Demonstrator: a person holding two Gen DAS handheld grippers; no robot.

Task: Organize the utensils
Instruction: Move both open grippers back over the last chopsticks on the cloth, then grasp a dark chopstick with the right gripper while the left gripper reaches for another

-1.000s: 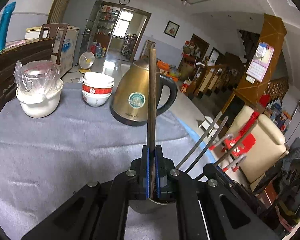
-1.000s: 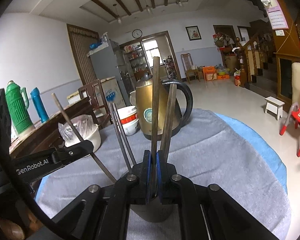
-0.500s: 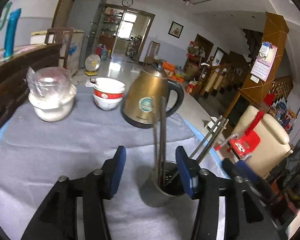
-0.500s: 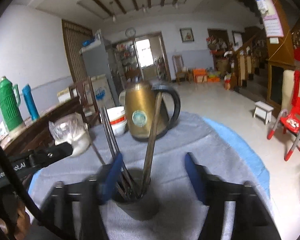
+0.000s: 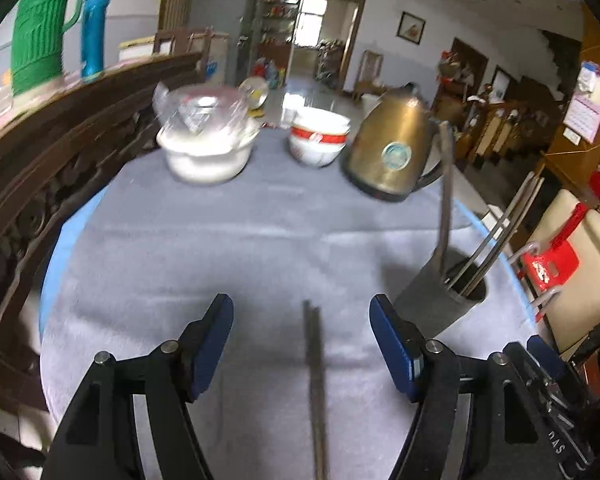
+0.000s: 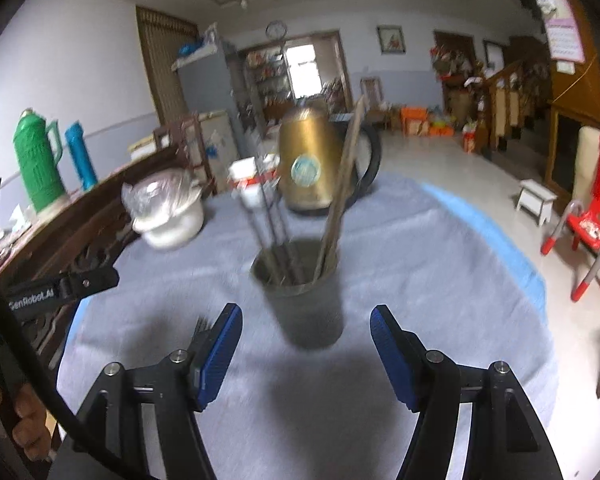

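Dark metal cup point(image 6: 306, 304) upright on grey-clothed counter, chopsticks point(image 6: 342, 196) leaning inside it, one pair point(image 5: 315, 380) lying flat nearby

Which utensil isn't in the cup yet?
The pair of chopsticks lying flat on the grey cloth between the open left gripper's fingers; the others stand upright in the metal cup.

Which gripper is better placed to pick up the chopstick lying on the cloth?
Left. The chopstick lies between the open left gripper; the right gripper faces the cup.

Black left gripper point(image 5: 301, 342), blue pads point(image 5: 392, 342), silver screws, black cable point(image 6: 32, 380)
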